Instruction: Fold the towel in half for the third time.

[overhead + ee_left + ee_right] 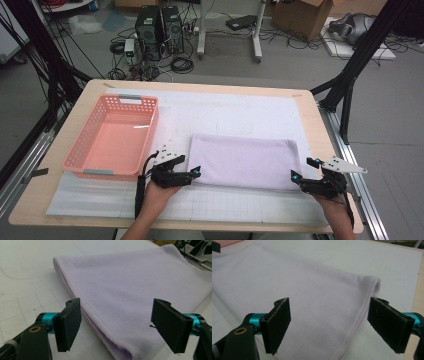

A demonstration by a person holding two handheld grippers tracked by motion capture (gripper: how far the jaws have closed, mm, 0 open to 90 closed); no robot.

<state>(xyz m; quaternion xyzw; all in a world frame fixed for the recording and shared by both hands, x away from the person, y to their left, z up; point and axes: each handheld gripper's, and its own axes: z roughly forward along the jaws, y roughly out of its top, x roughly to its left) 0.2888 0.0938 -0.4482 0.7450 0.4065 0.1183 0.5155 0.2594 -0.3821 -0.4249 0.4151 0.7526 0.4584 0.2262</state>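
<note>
A folded lilac towel [244,160] lies flat on the white mat in the middle of the table. My left gripper [196,172] is open at the towel's near left corner, and in the left gripper view its jaws straddle the towel's [130,290] stitched left edge. My right gripper [300,171] is open at the near right corner. In the right gripper view the towel's [312,290] hemmed right edge runs between the spread pads [277,322]. Neither gripper holds anything.
A pink plastic basket [80,150] stands on the left of the table, close to my left hand. The white grid mat [225,107] covers most of the wooden tabletop [320,130]. Beyond the table are computer towers, cables and a cardboard box.
</note>
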